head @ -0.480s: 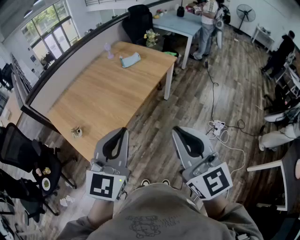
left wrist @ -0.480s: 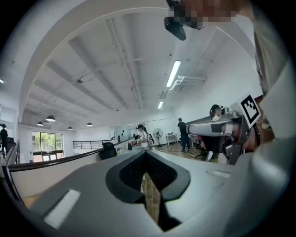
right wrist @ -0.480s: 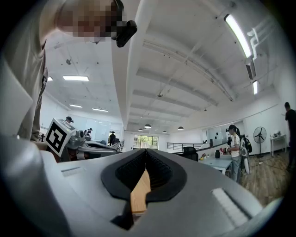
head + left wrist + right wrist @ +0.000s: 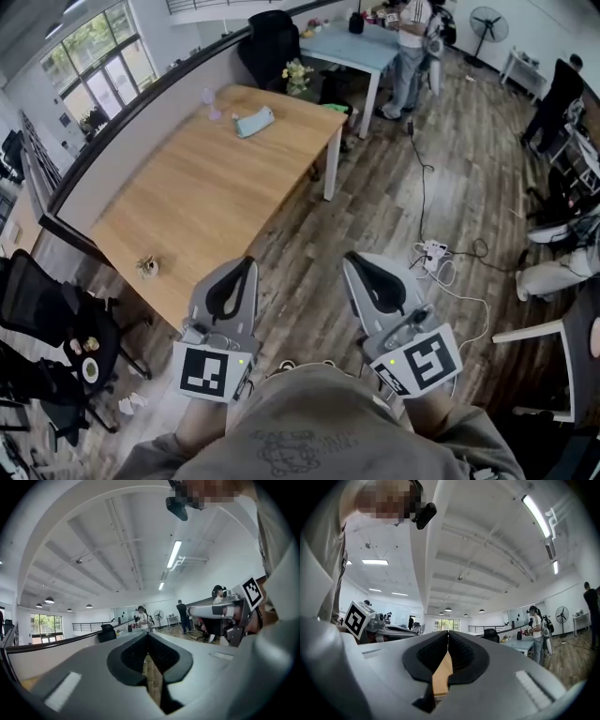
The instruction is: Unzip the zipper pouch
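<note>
The pale blue zipper pouch (image 4: pixel 253 122) lies flat near the far end of the wooden table (image 4: pixel 202 202). Both grippers are held close to my body, well short of the table and far from the pouch. My left gripper (image 4: pixel 246 263) is shut with nothing between its jaws, pointing level towards the table's near corner. My right gripper (image 4: pixel 354 261) is also shut and empty, over the wood floor to the right of the table. In the left gripper view the closed jaws (image 4: pixel 147 635) fill the lower frame; in the right gripper view the jaw tips (image 4: pixel 448 633) meet too.
A small potted plant (image 4: pixel 147 267) sits near the table's front edge and a small pink item (image 4: pixel 208 97) at its far end. A black office chair (image 4: pixel 56 323) stands at the left. A power strip with cables (image 4: pixel 433 253) lies on the floor. People stand in the background.
The view has shifted slightly; the table and pouch sit a little further left and up in the frame. Both grippers stay shut and in much the same place.
</note>
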A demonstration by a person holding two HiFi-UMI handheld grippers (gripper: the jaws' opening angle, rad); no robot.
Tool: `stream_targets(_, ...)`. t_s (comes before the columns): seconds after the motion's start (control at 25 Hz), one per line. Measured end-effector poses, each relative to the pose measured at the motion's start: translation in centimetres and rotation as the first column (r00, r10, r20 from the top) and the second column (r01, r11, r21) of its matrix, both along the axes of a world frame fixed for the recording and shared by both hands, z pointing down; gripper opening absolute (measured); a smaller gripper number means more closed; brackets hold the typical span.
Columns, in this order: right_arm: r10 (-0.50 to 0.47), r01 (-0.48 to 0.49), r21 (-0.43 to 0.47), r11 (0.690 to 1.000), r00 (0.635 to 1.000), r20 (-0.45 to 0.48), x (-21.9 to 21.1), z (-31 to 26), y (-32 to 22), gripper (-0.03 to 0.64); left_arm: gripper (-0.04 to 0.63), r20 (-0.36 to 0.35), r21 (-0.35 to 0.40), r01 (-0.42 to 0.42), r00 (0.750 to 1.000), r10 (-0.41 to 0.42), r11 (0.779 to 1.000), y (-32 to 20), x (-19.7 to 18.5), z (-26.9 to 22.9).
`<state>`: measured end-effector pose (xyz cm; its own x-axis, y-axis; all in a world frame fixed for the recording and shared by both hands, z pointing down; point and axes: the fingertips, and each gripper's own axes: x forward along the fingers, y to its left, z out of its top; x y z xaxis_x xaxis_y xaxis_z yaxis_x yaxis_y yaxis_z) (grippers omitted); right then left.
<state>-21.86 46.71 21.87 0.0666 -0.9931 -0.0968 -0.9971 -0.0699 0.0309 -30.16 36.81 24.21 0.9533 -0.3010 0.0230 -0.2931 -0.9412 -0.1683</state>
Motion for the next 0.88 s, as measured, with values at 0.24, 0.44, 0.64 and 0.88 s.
stream_targets(0.24, 0.029, -0.029, 0.0, 1.0, 0.999, 0.023, 2.6, 1.0, 1.7, 0.012, 0.002, 0.003, -0.004, 0.016, 1.0, -0.016, 1.0, 1.8, 1.6, 0.7)
stream_targets(0.44, 0.041, -0.04, -0.011, 0.999, 0.999, 0.032, 4.1, 2.2, 3.1, 0.014, 0.002, 0.022, 0.019, 0.065, 0.998, -0.065, 0.998, 3.2, 2.5, 1.7)
stream_targets(0.64, 0.065, -0.066, 0.007, 0.998, 0.995, 0.072, 6.0, 2.5, 3.3, 0.225, 0.167, -0.031, -0.028, 0.129, 0.991, -0.13, 0.991, 2.3, 3.3, 1.5)
stream_targets(0.88, 0.086, -0.084, -0.041, 0.996, 0.995, 0.041, 7.7, 3.9, 1.3, 0.225, 0.187, -0.029, -0.037, 0.141, 0.989, -0.142, 0.989, -0.4, 4.5, 2.1)
